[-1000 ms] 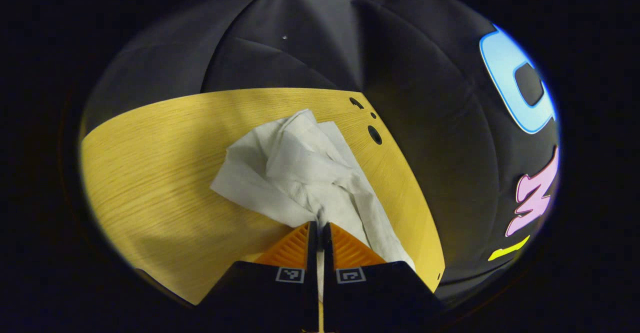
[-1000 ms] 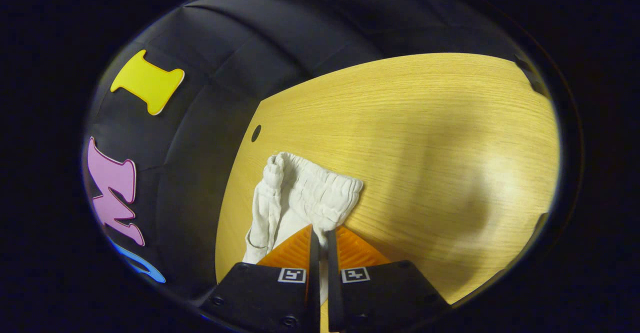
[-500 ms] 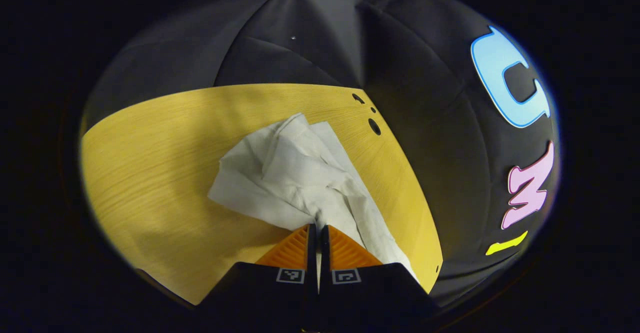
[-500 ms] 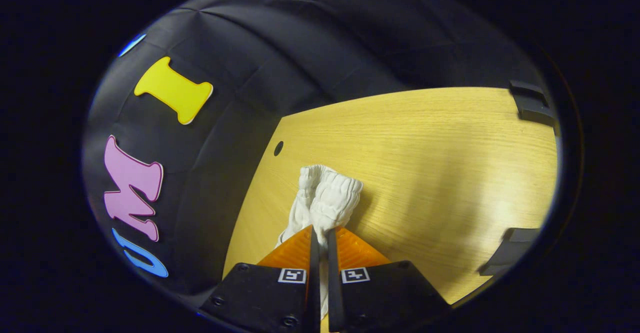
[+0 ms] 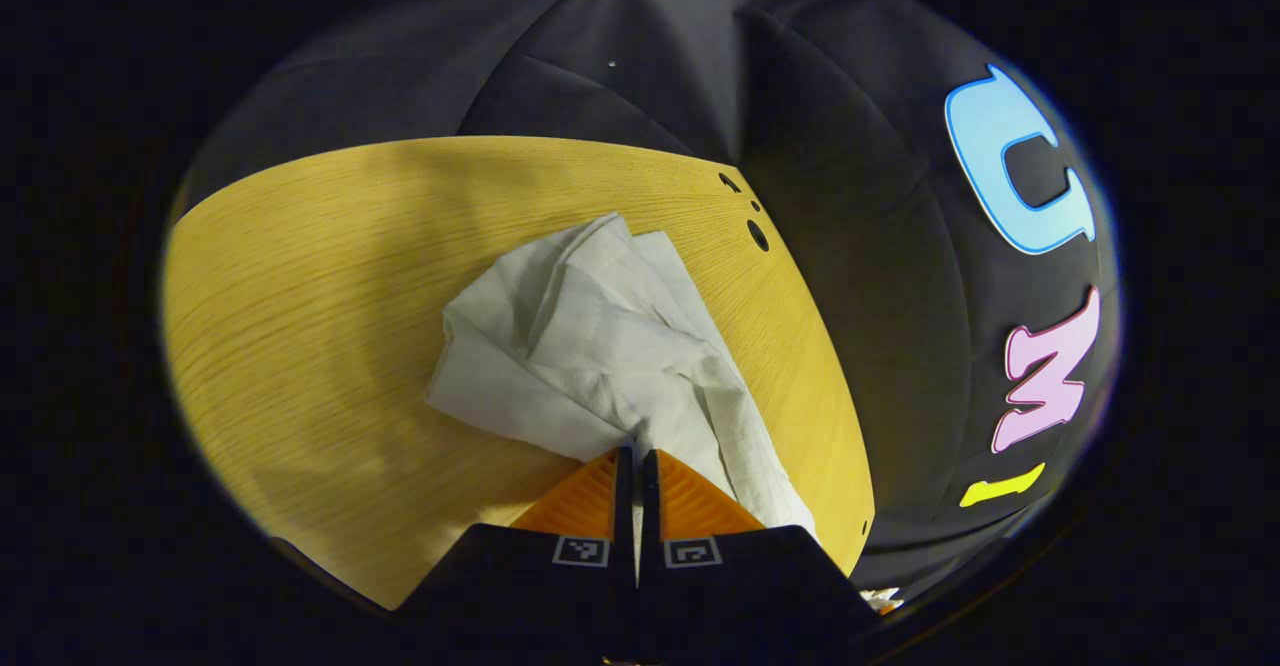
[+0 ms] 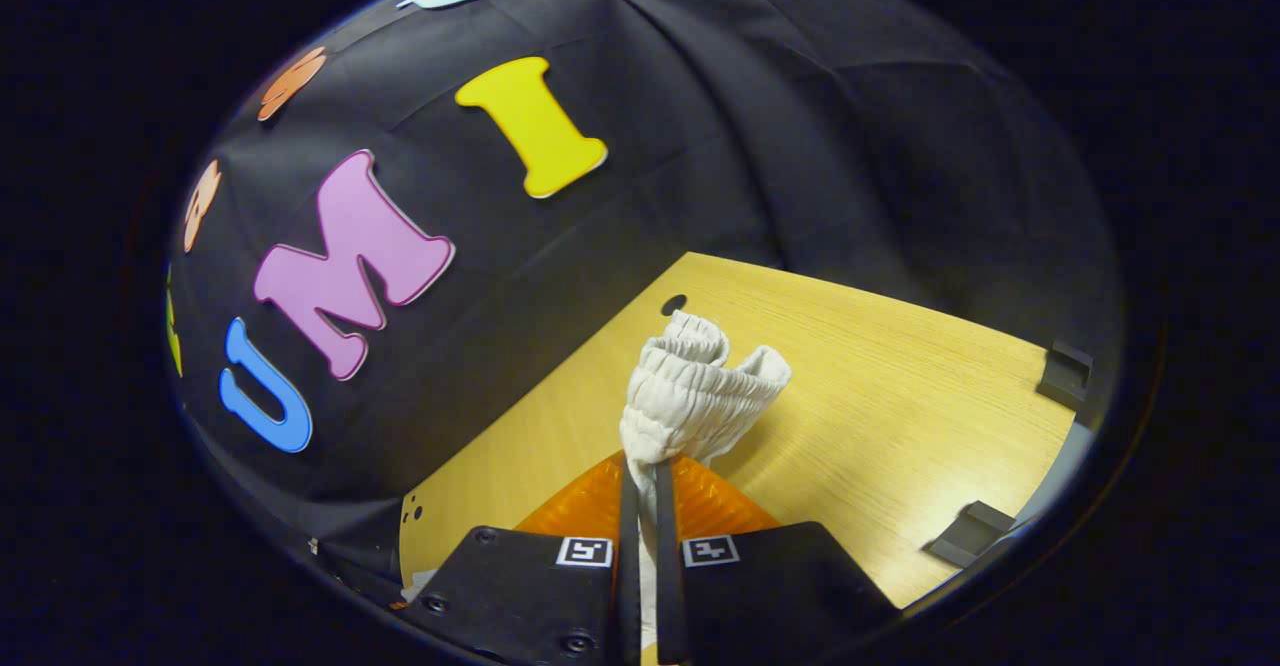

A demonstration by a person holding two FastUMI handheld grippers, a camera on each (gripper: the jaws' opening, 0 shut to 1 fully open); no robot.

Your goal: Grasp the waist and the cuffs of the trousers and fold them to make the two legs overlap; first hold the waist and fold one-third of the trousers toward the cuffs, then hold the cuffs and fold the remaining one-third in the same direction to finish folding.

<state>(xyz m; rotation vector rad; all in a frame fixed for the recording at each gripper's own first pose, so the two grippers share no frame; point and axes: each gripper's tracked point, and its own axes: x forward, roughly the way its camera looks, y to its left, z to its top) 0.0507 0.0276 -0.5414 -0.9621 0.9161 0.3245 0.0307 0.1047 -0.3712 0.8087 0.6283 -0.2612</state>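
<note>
White trousers (image 5: 600,346) lie crumpled on the yellow wooden table (image 5: 300,296) in the left gripper view. The cloth is bunched up in soft folds and spreads away from the left gripper (image 5: 636,461) toward the far edge of the table. The two fingers are pressed close together with a bit of the white cloth pinched between them. It may be a cuff end, but the folds hide which part it is. Three small dark holes (image 5: 757,235) sit near the table's far corner, just past the trousers.

In the right gripper view, the right gripper (image 6: 647,466) has its fingers squeezed nearly together on the waist (image 6: 695,386) of the trousers. The waist is the stretchy, ribbed band, and it stands up in a bunch above the fingertips, lifted off the table. One dark hole (image 6: 673,304) shows in the wood behind it. Two small dark brackets (image 6: 1063,371) sit at the table's right edge.
</note>
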